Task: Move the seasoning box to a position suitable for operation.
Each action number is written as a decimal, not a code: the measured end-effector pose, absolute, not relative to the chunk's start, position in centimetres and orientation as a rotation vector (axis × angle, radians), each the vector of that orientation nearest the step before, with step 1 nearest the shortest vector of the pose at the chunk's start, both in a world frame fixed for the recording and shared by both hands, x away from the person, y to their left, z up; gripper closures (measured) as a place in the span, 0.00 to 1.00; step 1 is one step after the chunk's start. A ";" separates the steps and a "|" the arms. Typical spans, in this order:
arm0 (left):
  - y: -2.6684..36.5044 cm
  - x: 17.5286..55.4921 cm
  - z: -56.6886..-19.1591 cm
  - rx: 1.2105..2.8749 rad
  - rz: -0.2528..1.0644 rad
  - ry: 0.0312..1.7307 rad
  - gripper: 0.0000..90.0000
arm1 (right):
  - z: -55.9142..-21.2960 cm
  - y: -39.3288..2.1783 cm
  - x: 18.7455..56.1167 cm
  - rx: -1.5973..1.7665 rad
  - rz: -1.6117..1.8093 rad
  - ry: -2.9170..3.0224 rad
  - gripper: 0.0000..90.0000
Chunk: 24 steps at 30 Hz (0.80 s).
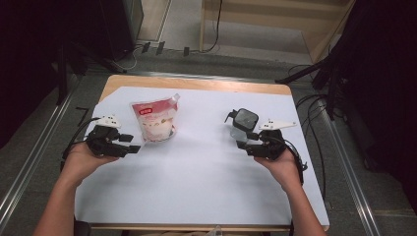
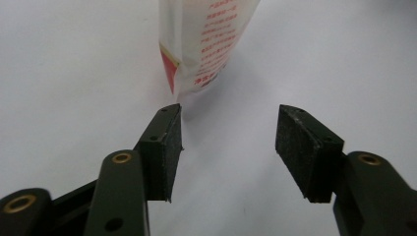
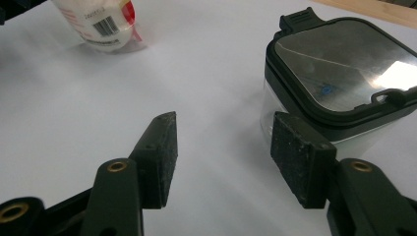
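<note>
Pouch (image 1: 153, 120) stands upright on the white table cover (image 1: 196, 172), left of centre, just ahead of the left gripper (image 1: 129, 143). Soft plastic bag with a corner spout, red print, whitish filling that looks like grains or powder; contents not certain. Likely light to middling in weight, walls yielding and slick, apt to sag or tip if pinched low. Best hold judged to be across the flat upper part, under the sealed top.

Left gripper jaws apart, nothing between them; the pouch's lower edge (image 2: 206, 49) sits just beyond the left pad.

Box (image 1: 244, 123), right of centre: clear walls, dark snap lid, latch tab at one side. Stiff, smooth, probably slippery; looks empty through the wall, though hard to tell. Grip across opposite walls below the lid rim.

Right gripper (image 1: 246, 140) jaws apart, empty, with the box (image 3: 339, 83) just beside the right pad.
</note>
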<state>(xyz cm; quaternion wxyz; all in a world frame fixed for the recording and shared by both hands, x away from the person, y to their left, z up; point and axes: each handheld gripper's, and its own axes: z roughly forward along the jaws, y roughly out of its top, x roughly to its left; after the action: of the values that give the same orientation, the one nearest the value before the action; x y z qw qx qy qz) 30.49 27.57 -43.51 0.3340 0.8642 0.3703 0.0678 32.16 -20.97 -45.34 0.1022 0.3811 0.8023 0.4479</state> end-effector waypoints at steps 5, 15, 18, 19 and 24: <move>27.3 30.5 -43.4 2.259 0.157 0.955 0.48 | -45.3 -21.5 32.2 1.143 1.343 2.350 0.51; 27.2 30.5 -43.3 2.254 0.139 0.951 0.45 | -45.4 -21.8 32.4 1.142 1.326 2.357 0.52; 27.2 30.5 -43.5 2.258 0.133 0.955 0.44 | -45.5 -21.7 32.4 1.138 1.307 2.368 0.52; 27.2 30.5 -43.5 2.263 0.129 0.951 0.44 | -45.6 -21.7 32.4 1.129 1.299 2.371 0.52; 27.2 30.5 -43.6 2.259 0.123 0.950 0.44 | -45.7 -21.4 32.4 1.143 1.279 2.391 0.53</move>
<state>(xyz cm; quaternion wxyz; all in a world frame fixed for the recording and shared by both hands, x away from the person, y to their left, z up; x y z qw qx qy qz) 30.54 27.22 -43.57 0.3373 0.8667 0.3643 0.0472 32.42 -21.40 -45.74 0.0992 0.3864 0.8086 0.4325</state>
